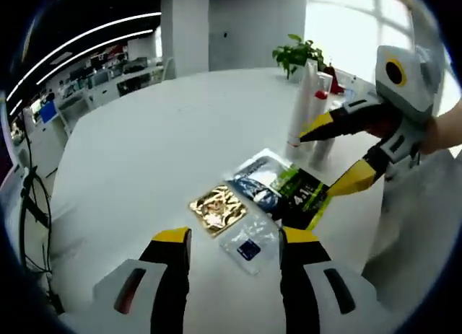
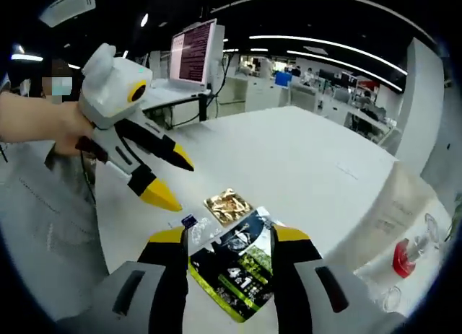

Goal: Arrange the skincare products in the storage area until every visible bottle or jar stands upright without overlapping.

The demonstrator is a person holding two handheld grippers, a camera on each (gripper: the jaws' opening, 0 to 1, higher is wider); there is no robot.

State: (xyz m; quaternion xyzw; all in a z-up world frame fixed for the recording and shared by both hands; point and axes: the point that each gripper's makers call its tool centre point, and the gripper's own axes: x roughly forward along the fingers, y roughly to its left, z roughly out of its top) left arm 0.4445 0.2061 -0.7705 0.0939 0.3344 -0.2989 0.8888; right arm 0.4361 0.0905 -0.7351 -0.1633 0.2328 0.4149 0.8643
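Note:
Several flat sachets lie on the white table [image 1: 159, 146]: a gold one [image 1: 216, 208], a clear one with a dark blue square [image 1: 249, 246], a blue-white one [image 1: 256, 179] and a black-green one [image 1: 303, 195]. Tall white tubes [image 1: 303, 110] stand upright behind them. My left gripper [image 1: 234, 239] is open just short of the clear sachet. My right gripper [image 1: 326, 161] comes in from the right, open, its upper tip by the tubes. In the right gripper view my right gripper [image 2: 229, 236] stands open over the black-green sachet [image 2: 238, 280], beside the gold sachet [image 2: 227, 204]. The left gripper [image 2: 175, 179] hangs open nearby.
A potted plant [image 1: 296, 54] stands at the table's far edge behind the tubes. A pale tube [image 2: 393, 208] and a red-capped bottle [image 2: 404, 258] sit close at the right. A person's sleeve [image 2: 43, 226] and a monitor [image 2: 193, 53] lie beyond the table.

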